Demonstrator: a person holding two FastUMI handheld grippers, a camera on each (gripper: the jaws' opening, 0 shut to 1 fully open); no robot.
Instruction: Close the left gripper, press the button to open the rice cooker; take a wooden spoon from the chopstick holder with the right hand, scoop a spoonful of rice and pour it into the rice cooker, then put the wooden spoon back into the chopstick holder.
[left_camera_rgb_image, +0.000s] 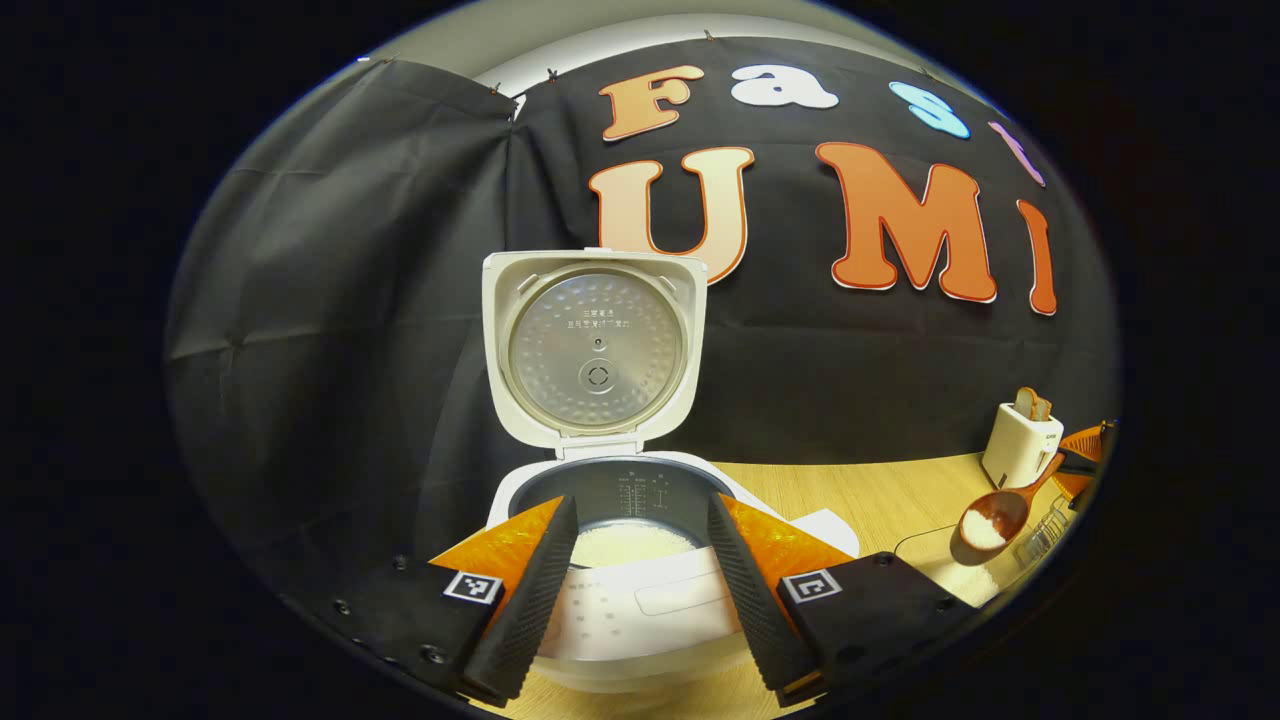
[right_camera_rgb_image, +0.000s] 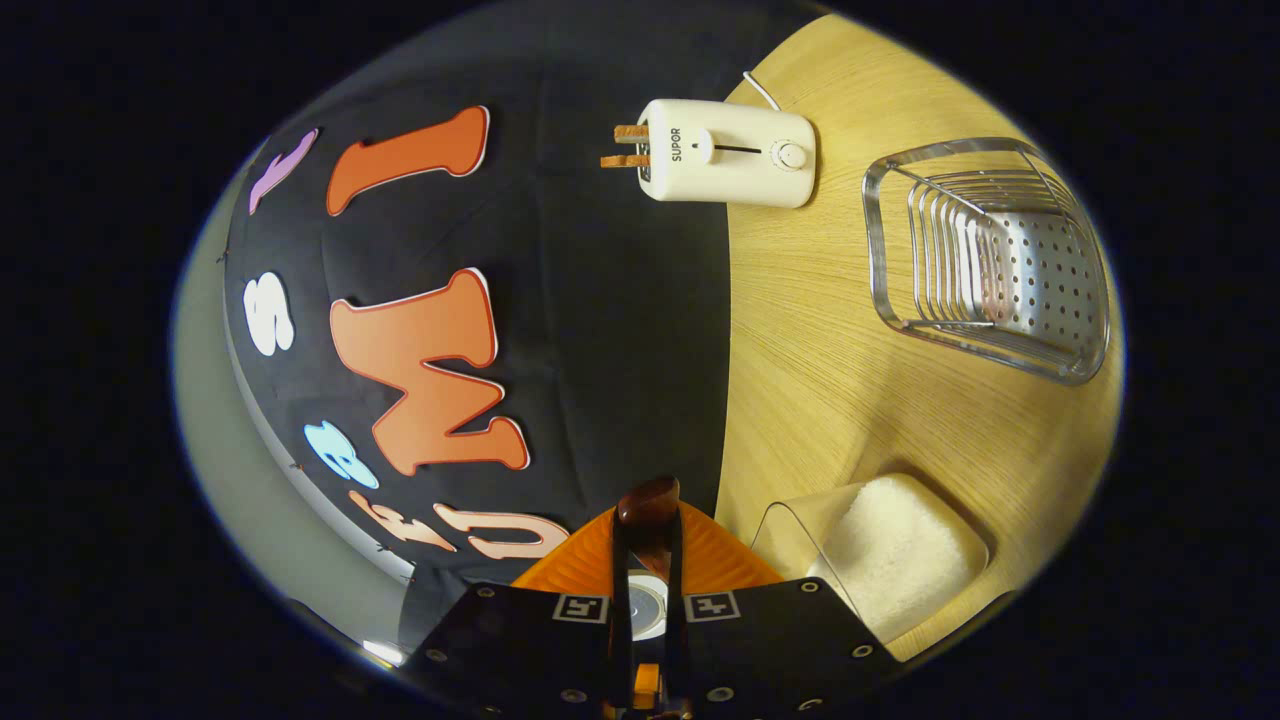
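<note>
The rice cooker (left_camera_rgb_image: 620, 560) stands open on the bench (left_camera_rgb_image: 880, 500), lid upright, rice in its pot. The left tongs (left_camera_rgb_image: 640, 590) gape wide before it. Off to the side, the right tongs (right_camera_rgb_image: 647, 570) clamp the wooden spoon (left_camera_rgb_image: 1000, 515), its bowl heaped with rice, near the rice container (right_camera_rgb_image: 890, 550).

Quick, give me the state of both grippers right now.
Left gripper: open, holding nothing, fingers spread before the open rice cooker.
Right gripper: shut on the wooden spoon, which carries rice.
</note>
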